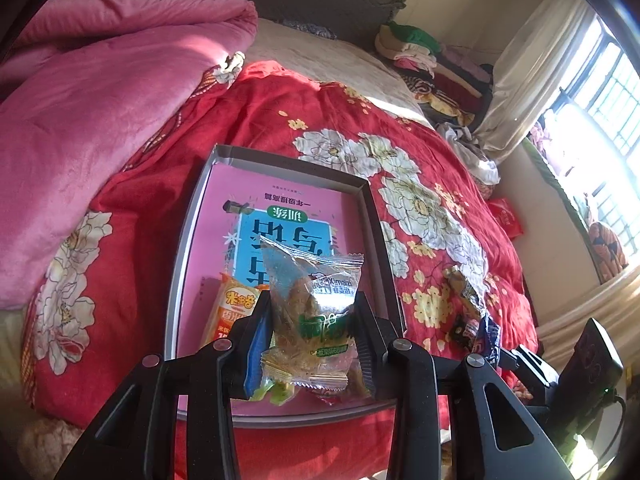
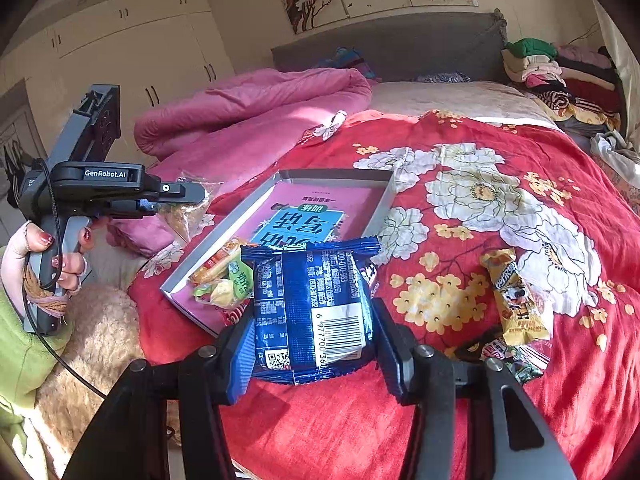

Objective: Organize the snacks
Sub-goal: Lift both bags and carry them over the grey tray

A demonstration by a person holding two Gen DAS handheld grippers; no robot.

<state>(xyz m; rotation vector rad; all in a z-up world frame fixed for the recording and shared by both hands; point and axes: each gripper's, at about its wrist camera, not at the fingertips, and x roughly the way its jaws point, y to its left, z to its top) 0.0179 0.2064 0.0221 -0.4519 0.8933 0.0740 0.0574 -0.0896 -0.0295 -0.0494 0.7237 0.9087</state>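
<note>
Bed (image 2: 320, 420): red floral quilt, grey box (image 2: 384, 204) near middle.
Left gripper (image 1: 312, 320): jaws clamping clear snack packet (image 1: 316, 292).
Right gripper (image 2: 312, 320): jaws clamping blue packet (image 2: 316, 304).
Risk: slippery wrappers sliding free, missing box.

The black tool (image 2: 192, 194) in the person's left hand has "GenRobot.AI" on its side in white letters. The clear snack bag (image 1: 316, 312) says "Kimard" near the top, with green Chinese words lower down that are too crinkled to read. The blue snack bag (image 2: 312, 308) shows a bar code with the numbers "6 977700", a small square code, and tiny print. The pink book (image 1: 280, 220) in the gray box (image 1: 188, 240) has big upside-down Chinese words on a blue patch. The orange packet (image 1: 234, 312) has yellow Chinese words.
</note>
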